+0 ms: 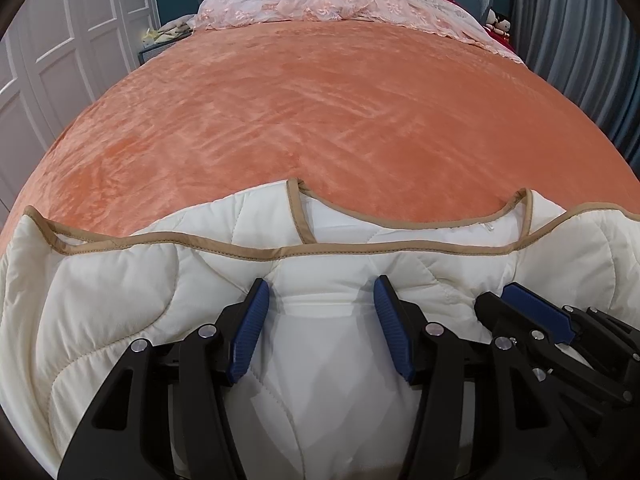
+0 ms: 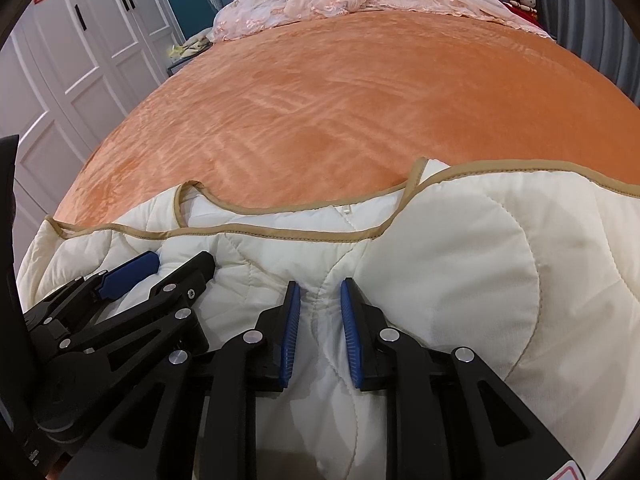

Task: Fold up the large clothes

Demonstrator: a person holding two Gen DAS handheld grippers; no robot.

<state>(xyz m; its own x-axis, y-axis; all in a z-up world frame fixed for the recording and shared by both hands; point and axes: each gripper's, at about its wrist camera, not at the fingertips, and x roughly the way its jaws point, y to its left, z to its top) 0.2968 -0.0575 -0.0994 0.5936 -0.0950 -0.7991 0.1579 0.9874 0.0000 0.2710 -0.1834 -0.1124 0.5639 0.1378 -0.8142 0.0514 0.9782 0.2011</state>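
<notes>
A white quilted garment (image 1: 120, 280) (image 2: 460, 260) with tan trim lies bunched at the near edge of the orange bed cover (image 1: 320, 100) (image 2: 340, 100). My left gripper (image 1: 322, 290) points down into it, jaws about half apart with a thick raised fold of the cloth filling the gap between the blue pads. Close beside it on the right, my right gripper (image 2: 320, 292) pinches a narrow puckered ridge of the same cloth. Each gripper also shows in the other's view: the right gripper (image 1: 508, 300) and the left gripper (image 2: 182, 260), both low on the fabric.
Pink lace bedding (image 1: 320, 4) is heaped at the blue headboard. White wardrobe doors (image 1: 60, 60) stand along the left side, and a grey curtain (image 1: 580, 40) hangs on the right. Small dolls (image 1: 498, 24) sit at the far right corner. A bedside stand (image 2: 180, 60) holds small items.
</notes>
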